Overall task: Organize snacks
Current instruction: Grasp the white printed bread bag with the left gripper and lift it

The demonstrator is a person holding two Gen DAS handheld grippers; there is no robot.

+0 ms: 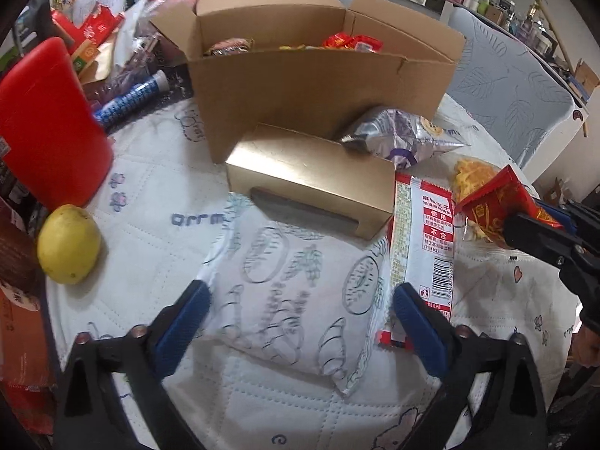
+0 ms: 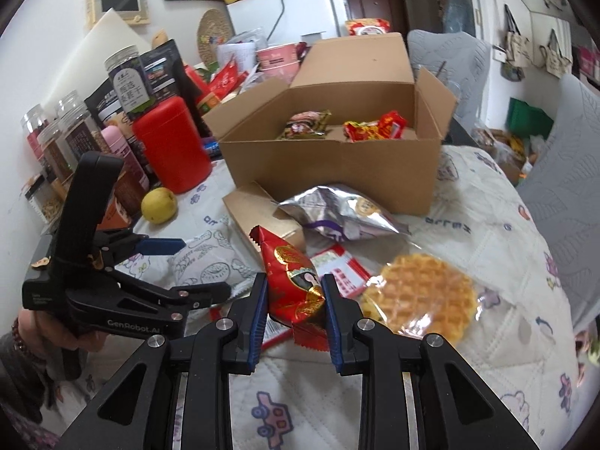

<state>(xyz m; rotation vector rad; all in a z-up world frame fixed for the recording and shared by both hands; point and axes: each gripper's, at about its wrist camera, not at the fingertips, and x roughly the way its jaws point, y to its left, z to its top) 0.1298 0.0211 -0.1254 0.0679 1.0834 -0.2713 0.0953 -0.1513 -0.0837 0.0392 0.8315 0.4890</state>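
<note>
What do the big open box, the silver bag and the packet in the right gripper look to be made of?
Open box: plain brown cardboard, matte, with creased flaps. Silver bag: likely metallised foil film, shiny and crinkled. Red packet, pinched in the right gripper: glossy printed plastic film, serrated edge.

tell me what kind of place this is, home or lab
Most likely a lived-in home, a kitchen or dining corner. A white fridge stands behind the table, food jars line the wall, and a quilted cloth covers the cluttered table, with padded chairs around it.
</note>
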